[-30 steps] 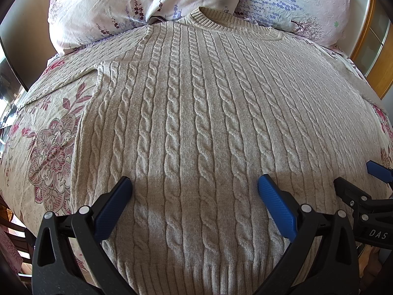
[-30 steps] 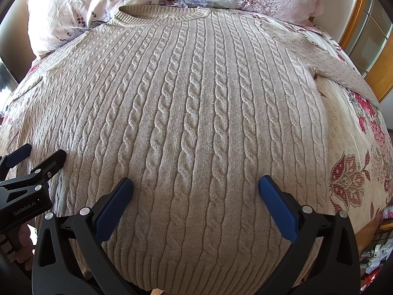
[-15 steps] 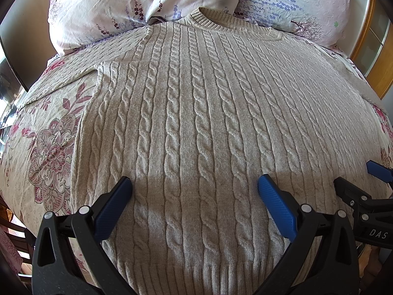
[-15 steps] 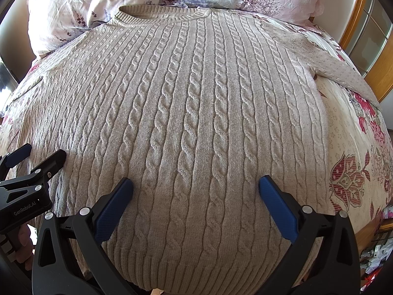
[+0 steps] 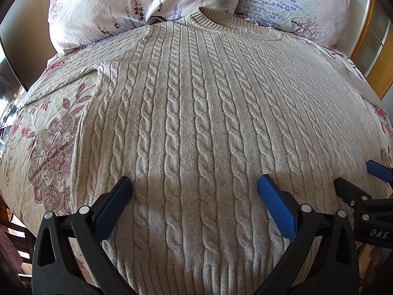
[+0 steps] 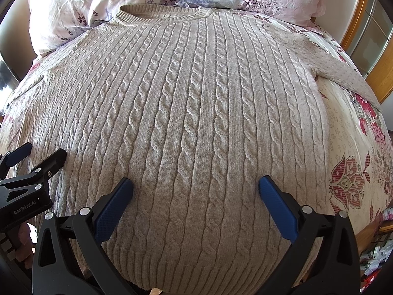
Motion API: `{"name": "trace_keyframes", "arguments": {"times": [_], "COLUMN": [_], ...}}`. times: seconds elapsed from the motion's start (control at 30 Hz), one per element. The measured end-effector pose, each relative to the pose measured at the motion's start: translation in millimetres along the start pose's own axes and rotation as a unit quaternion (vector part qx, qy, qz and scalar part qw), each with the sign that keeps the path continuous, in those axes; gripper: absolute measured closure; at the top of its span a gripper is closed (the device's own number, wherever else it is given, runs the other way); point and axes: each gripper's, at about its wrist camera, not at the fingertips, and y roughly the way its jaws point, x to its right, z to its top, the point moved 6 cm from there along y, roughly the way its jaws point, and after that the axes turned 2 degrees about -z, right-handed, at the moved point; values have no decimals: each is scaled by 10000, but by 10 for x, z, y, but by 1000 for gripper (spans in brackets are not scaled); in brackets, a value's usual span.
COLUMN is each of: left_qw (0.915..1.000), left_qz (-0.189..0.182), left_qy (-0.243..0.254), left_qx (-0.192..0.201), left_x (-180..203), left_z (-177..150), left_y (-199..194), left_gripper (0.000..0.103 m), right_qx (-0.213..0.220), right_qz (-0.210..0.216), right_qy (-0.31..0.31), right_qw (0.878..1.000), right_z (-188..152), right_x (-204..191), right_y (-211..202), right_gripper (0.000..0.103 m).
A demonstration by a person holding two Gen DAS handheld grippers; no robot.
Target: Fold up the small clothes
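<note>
My left gripper [image 5: 194, 191] and my right gripper [image 6: 195, 191] both hover over the near part of the sweater [image 5: 208, 123], jaws spread wide apart and holding nothing. The sweater lies flat and face up on the bed, ribbed hem [image 6: 196, 268] nearest me and ribbed collar [image 5: 233, 22] at the far end against two pillows [image 5: 137, 5]. It is beige cable knit, thick twisted ropes running from hem to collar with plain bands between them. One sleeve [image 5: 61, 73] stretches far left, the other [image 6: 343, 73] far right, in a finer dotted knit. Floral bedsheet [image 5: 44, 147] shows bare on the left of the body and also on the right [image 6: 348, 177], leaving open room along both side edges. A wooden frame [image 6: 380, 78] stands far right.
</note>
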Motion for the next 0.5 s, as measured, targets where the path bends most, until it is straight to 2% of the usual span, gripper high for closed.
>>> {"name": "trace_keyframes", "arguments": {"times": [0.2, 0.3, 0.4, 0.5], "left_qw": [10000, 9999, 9999, 9999], "left_qz": [-25, -46, -70, -156], "left_qy": [45, 68, 38, -29], "left_qx": [-35, -68, -64, -29], "left_x": [29, 11, -3, -22], "left_z": [4, 28, 39, 51], "left_y": [5, 18, 26, 16], "left_gripper": [2, 2, 2, 2], "right_qx": [150, 150, 347, 798], "right_qz": [159, 419, 793, 1176], "right_qy": [-217, -203, 393, 1371], "right_qw": [9995, 9988, 9955, 9803], "right_z": [-14, 17, 188, 462], "right_x": [24, 72, 321, 863], "right_y": [-23, -42, -117, -248], "right_gripper": [1, 1, 1, 1]}}
